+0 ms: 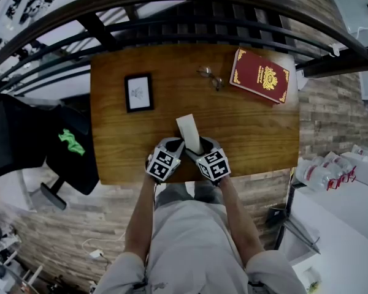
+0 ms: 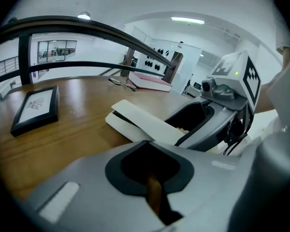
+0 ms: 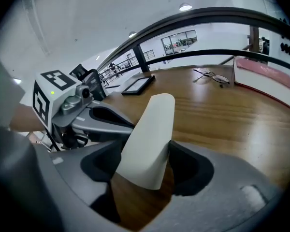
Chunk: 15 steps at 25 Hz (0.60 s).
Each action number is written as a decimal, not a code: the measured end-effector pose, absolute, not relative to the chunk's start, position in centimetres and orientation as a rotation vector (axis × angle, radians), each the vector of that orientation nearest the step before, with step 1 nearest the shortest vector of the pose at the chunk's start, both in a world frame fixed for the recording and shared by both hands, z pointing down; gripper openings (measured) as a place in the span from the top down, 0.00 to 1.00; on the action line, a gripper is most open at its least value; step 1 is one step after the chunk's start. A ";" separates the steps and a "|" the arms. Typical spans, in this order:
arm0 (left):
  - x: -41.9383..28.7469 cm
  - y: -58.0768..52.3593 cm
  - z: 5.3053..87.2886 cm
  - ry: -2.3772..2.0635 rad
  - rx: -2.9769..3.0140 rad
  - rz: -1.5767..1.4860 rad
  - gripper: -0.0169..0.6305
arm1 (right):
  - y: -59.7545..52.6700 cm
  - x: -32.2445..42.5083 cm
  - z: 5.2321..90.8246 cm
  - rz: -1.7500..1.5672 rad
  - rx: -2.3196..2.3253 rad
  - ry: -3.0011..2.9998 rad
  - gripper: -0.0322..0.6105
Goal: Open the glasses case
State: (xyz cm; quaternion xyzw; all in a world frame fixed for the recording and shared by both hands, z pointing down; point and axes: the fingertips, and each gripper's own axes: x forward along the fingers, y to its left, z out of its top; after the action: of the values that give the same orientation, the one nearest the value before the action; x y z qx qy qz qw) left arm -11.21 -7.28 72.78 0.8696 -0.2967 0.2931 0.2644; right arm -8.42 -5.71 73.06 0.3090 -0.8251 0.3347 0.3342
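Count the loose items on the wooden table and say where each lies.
4: framed picture far left; glasses far middle; red book far right; white glasses case near edge, between the right tongs.

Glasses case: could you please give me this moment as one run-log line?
stage: grasping | white oblong glasses case: on brown wooden table | right gripper: closed on its near end | left gripper: shut beside it

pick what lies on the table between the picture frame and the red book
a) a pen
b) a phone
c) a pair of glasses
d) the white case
c, in the head view a pair of glasses lies on the wooden table, with the black picture frame to its left and the red book to its right.
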 end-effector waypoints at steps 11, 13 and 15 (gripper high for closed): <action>-10.4 -6.9 71.8 -0.732 2.352 0.693 0.94 | -4.9 -8.9 73.1 0.794 0.693 -2.167 0.36; -10.0 -6.7 71.7 -0.719 2.355 0.679 0.94 | -4.9 -9.2 73.3 0.757 0.681 -2.162 0.35; -9.8 -6.6 71.8 -0.717 2.356 0.678 0.94 | -5.0 -9.2 73.6 0.719 0.690 -2.161 0.35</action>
State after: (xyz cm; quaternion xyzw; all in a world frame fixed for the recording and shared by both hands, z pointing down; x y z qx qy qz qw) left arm -9.82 -6.63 71.82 0.8828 -0.2687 0.2542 0.2895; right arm -9.22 -5.01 73.61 0.2692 -0.8430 0.2806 0.3717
